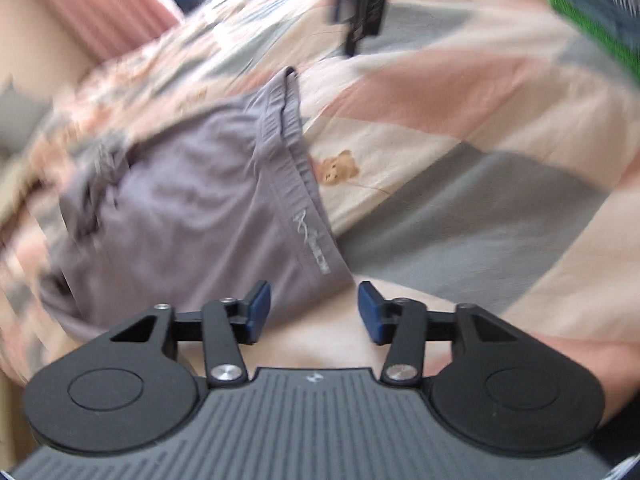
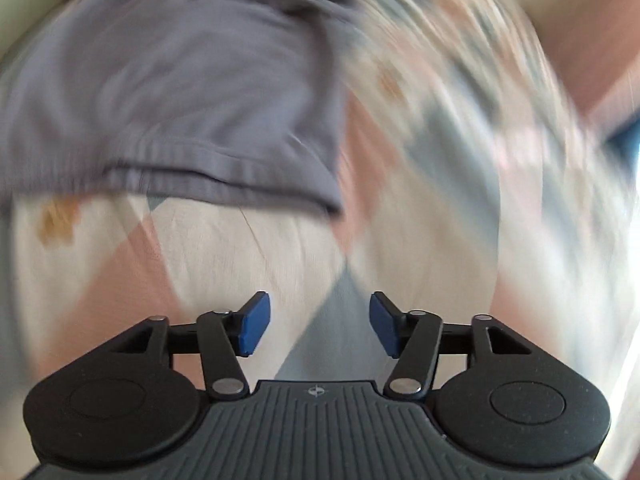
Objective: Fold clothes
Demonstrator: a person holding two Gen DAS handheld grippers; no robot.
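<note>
Bedspread (image 1: 460, 128) in pink, cream and grey carries lilac-grey shorts (image 1: 192, 208), lying rumpled and seemingly not yet folded. Left gripper (image 1: 314, 312) hovers at the waistband corner, right gripper (image 2: 320, 324) short of the hem; both gape wide, empty. Next probably calls for pinching the corners.

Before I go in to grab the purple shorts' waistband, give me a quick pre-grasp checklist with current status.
1. Left gripper open and empty: ok.
2. Right gripper open and empty: ok.
3. Purple shorts lying on the patterned bedsheet: ok.
4. Waistband in view and uncovered: ok.
5. Left gripper near the waistband corner, jaws not yet around it: not ok.
6. Shorts spread flat: not ok, the far end looks bunched.
</note>
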